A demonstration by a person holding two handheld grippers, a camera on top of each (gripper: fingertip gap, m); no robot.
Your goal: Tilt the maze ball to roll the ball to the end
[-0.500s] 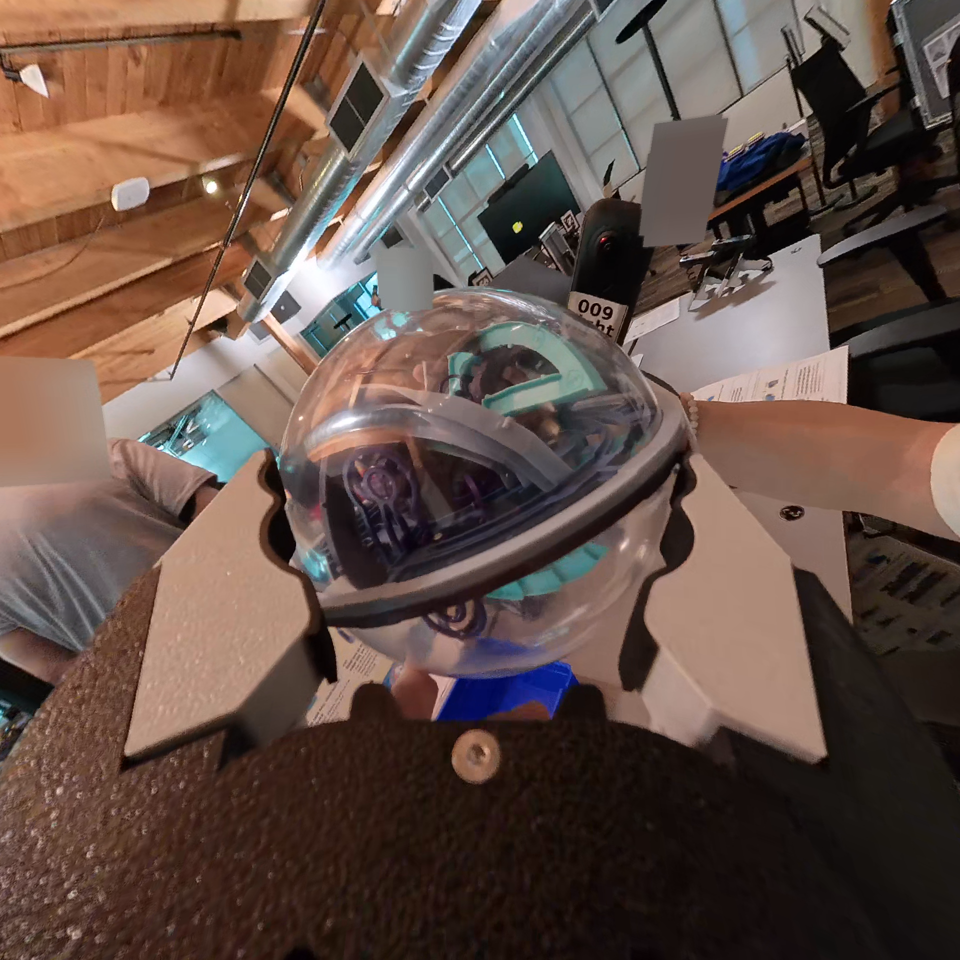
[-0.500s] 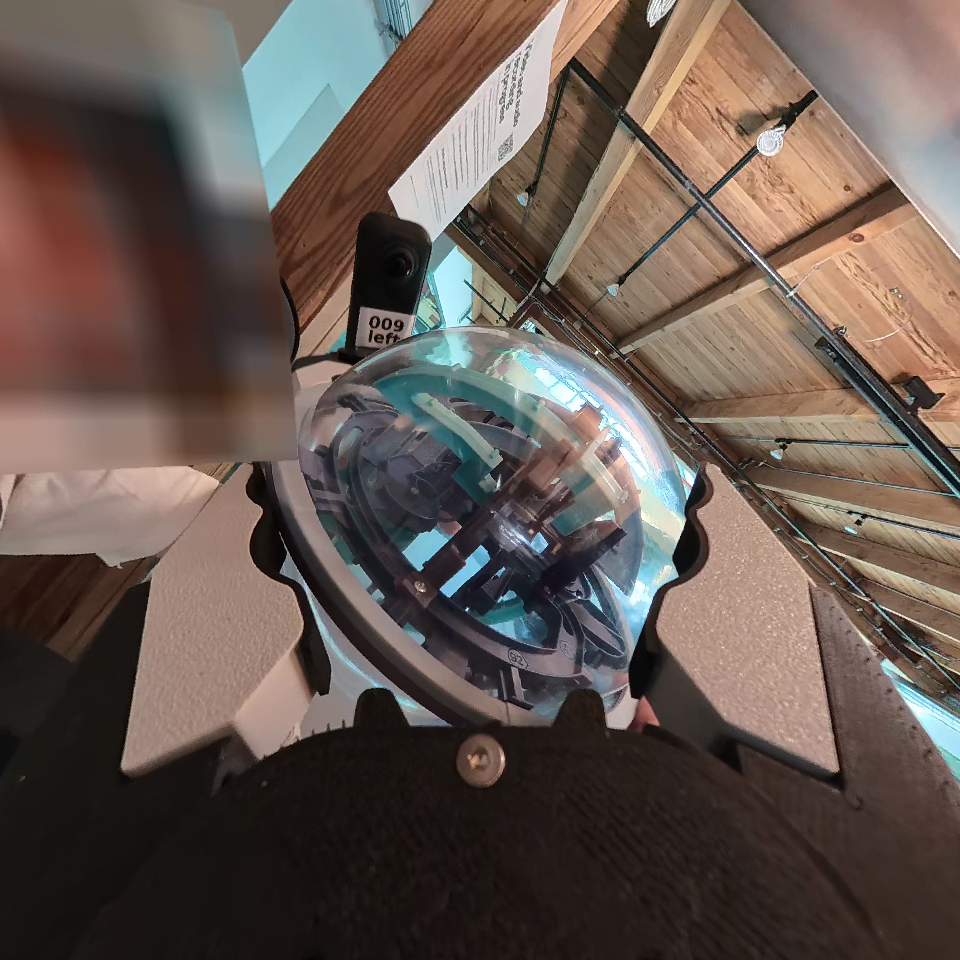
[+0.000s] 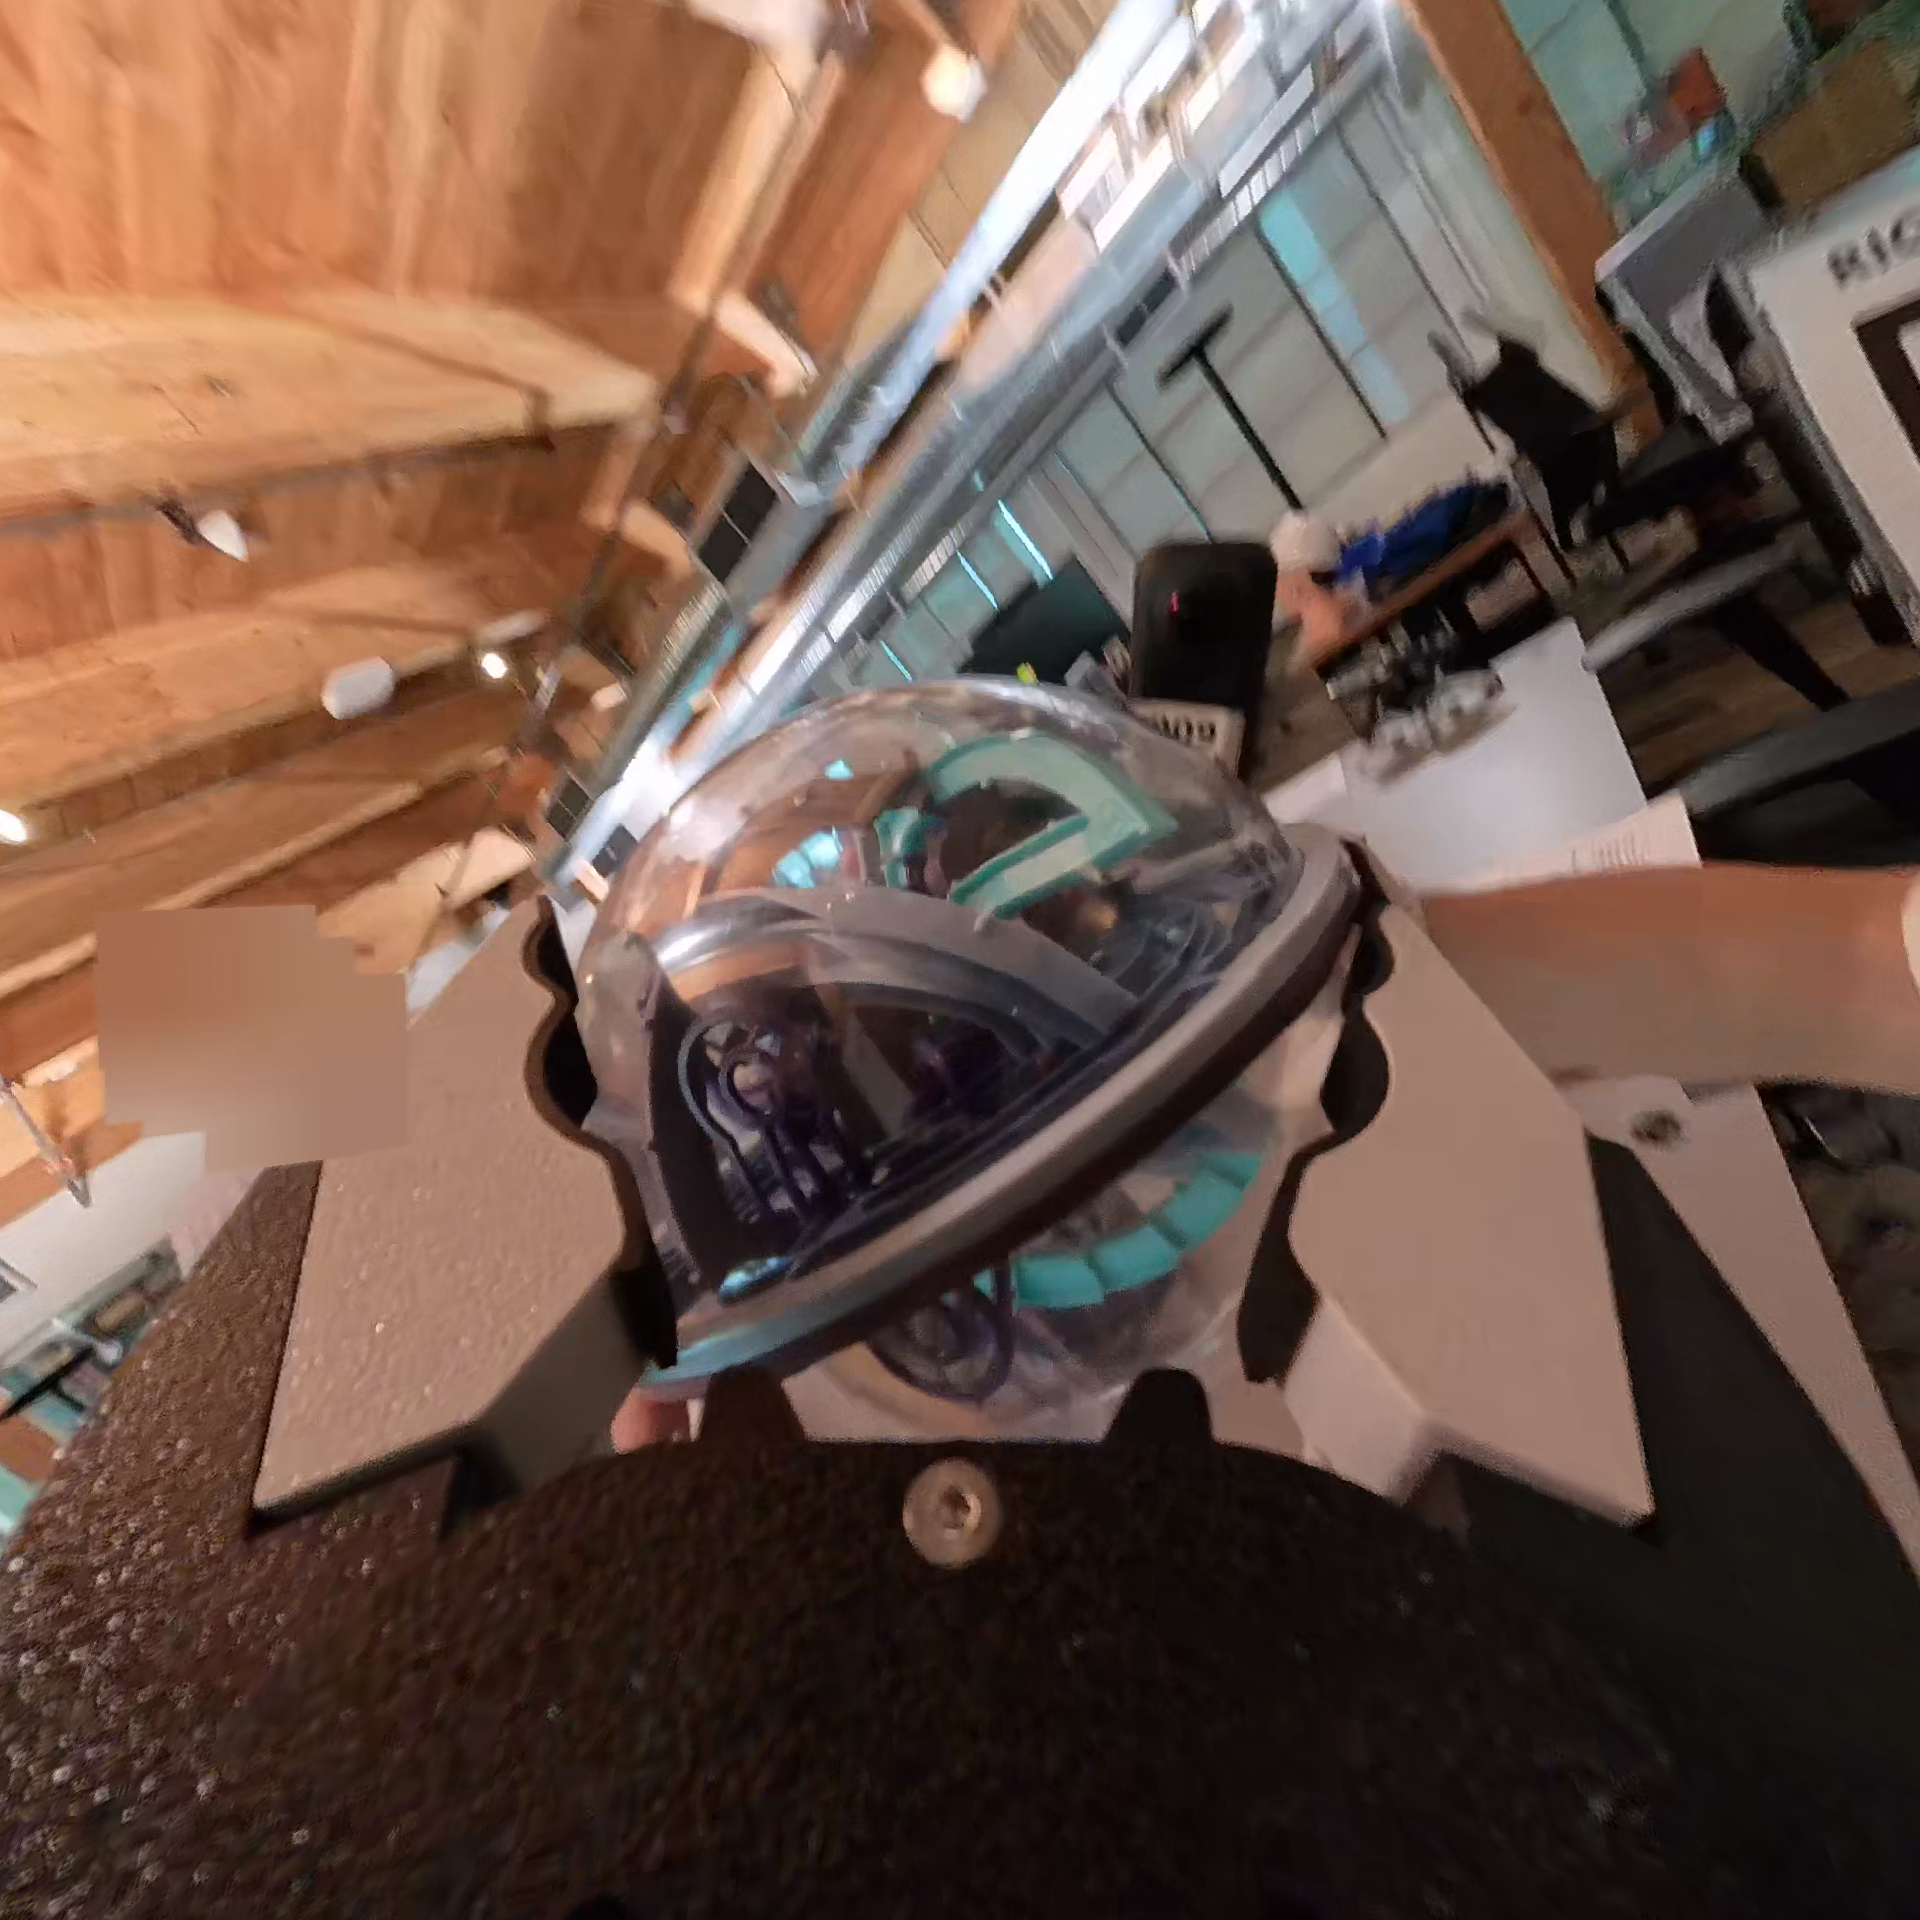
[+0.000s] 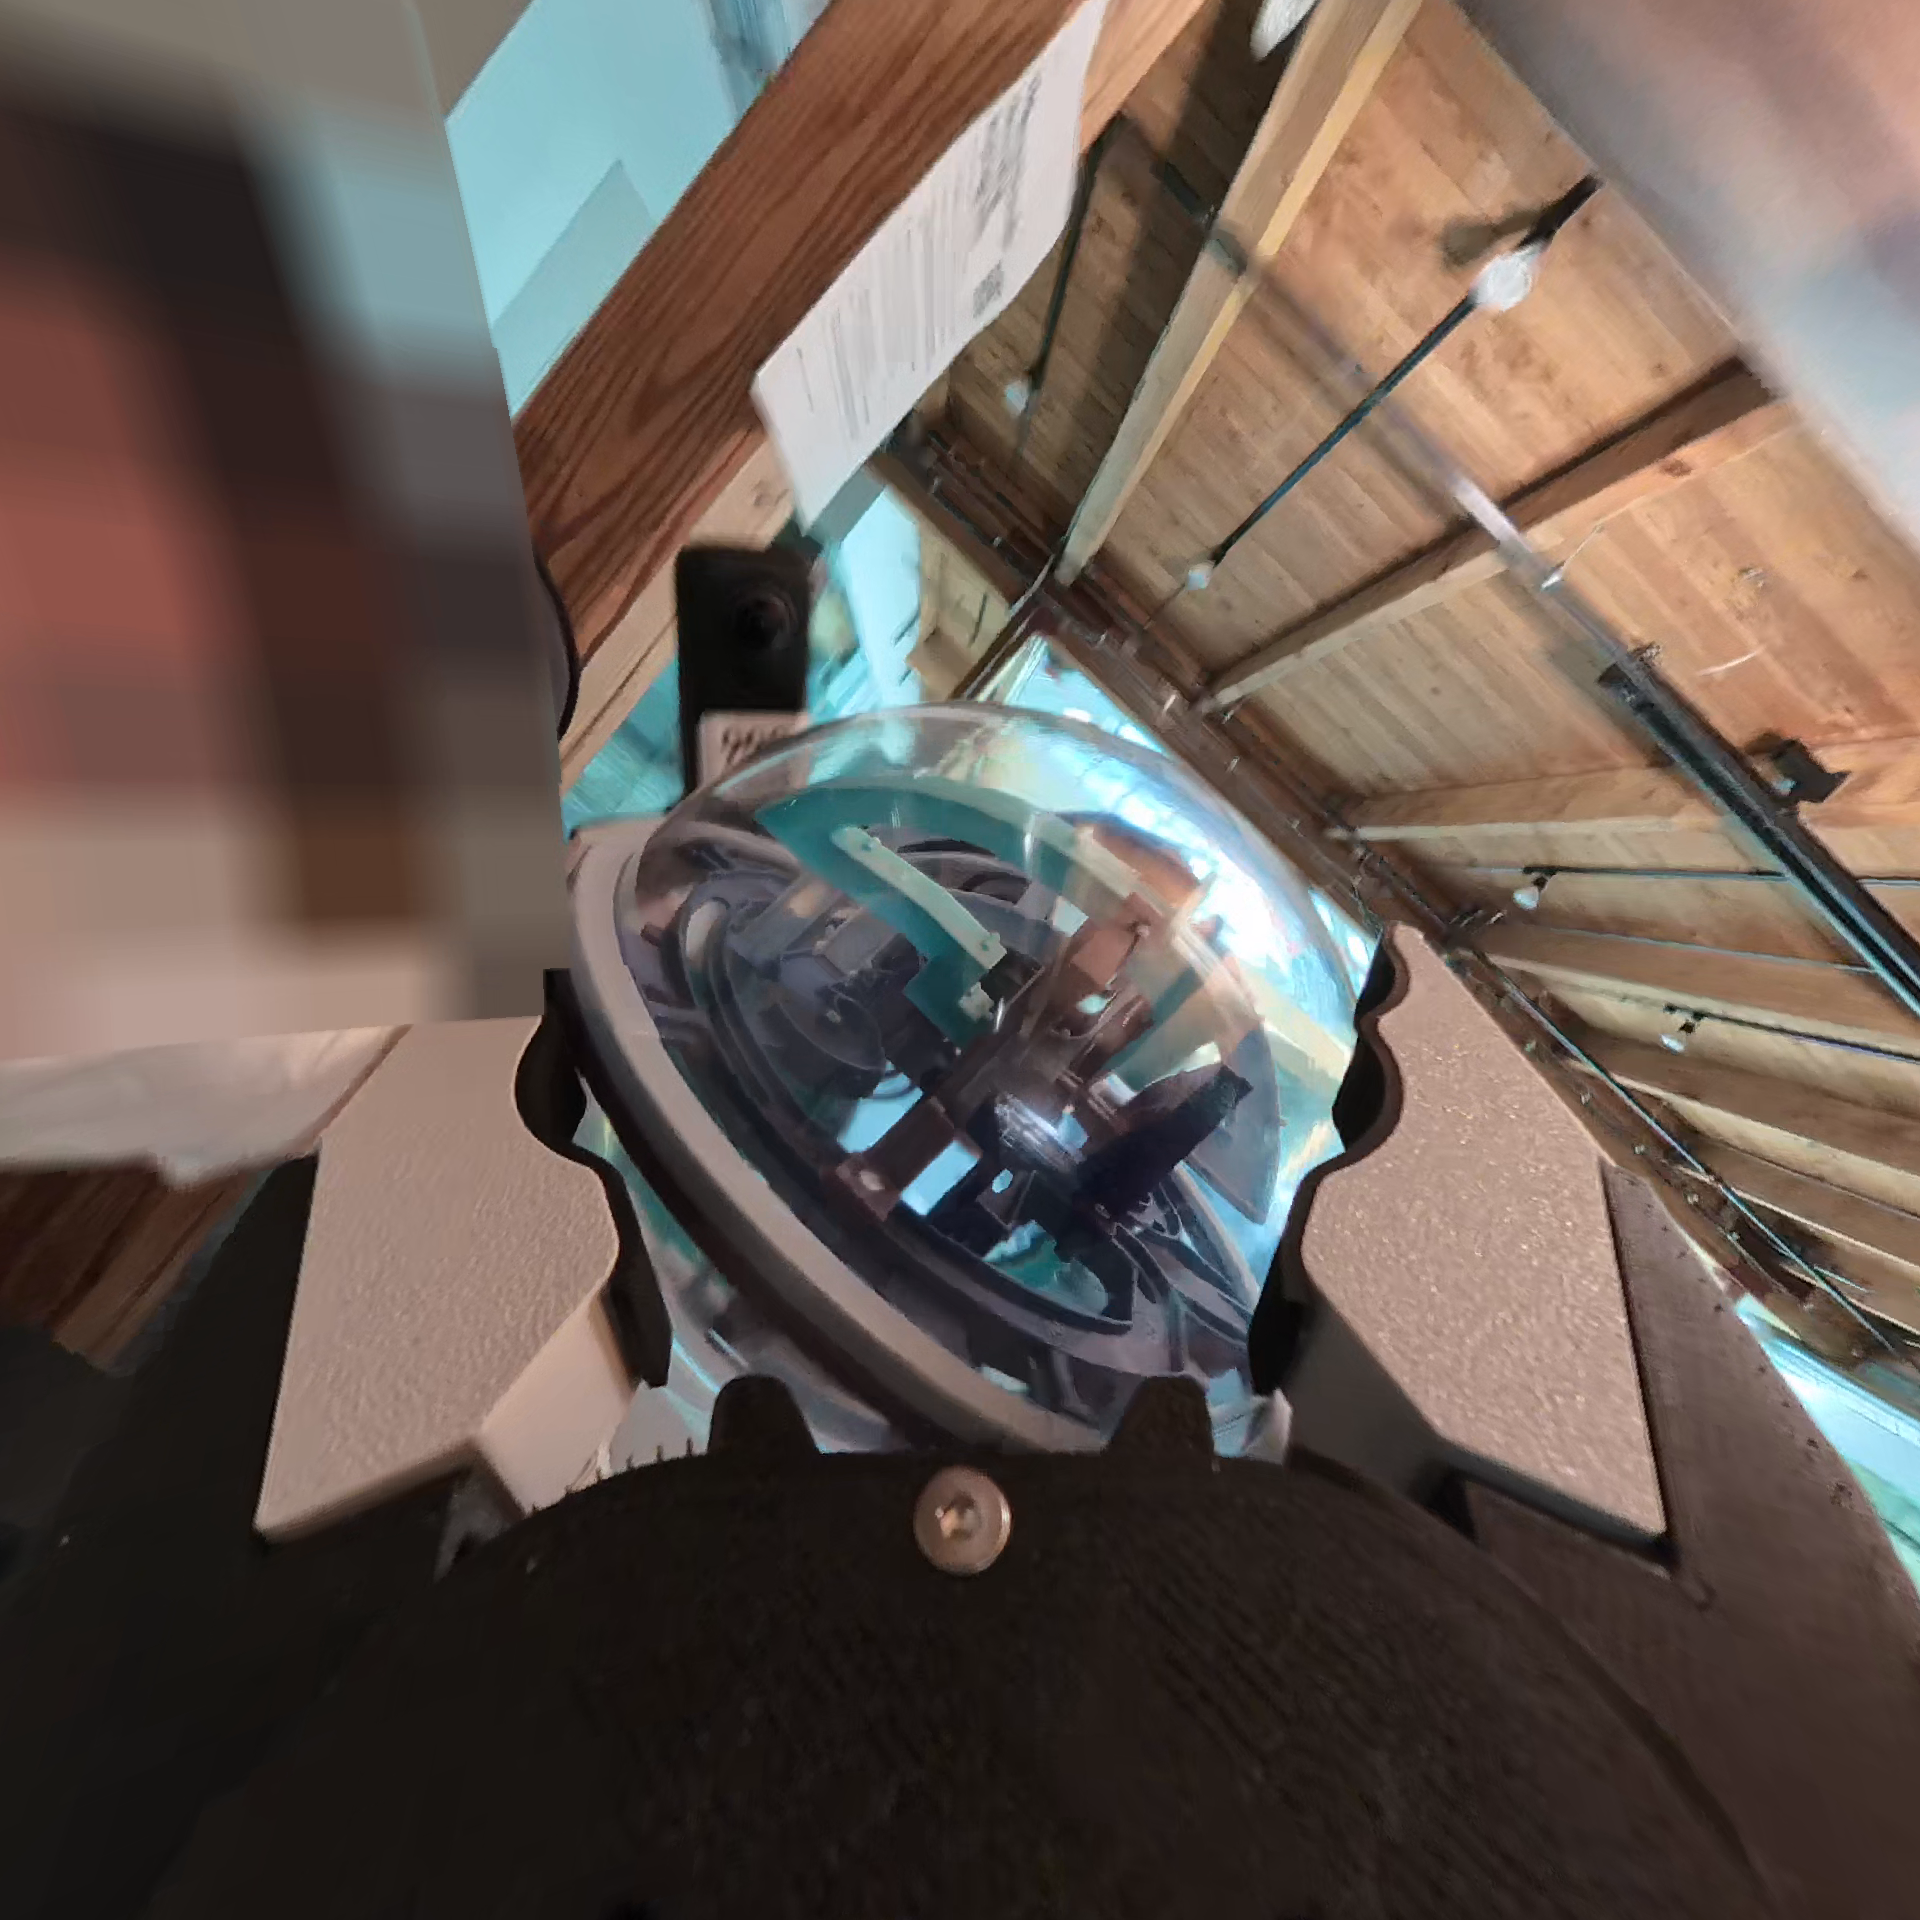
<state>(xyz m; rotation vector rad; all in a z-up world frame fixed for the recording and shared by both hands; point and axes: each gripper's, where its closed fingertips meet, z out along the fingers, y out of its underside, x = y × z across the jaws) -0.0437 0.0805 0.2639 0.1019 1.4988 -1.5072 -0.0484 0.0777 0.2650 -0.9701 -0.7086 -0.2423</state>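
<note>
Our left gripper (image 3: 961, 1091) and right gripper (image 4: 961, 1122) both clench the clear maze ball (image 3: 935, 997), which sits between their grey fingers (image 3: 447, 1195), raised towards the wooden ceiling (image 3: 312, 260).

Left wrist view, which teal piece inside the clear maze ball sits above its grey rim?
The flat teal C-shaped track near the dome's top of the clear plastic maze ball; the segmented teal curved track lies below the grey rim.

Your left gripper (image 3: 961, 1049) squeezes the clear maze ball (image 3: 935, 997) between both fingers (image 3: 447, 1195), its grey ring tilted
</note>
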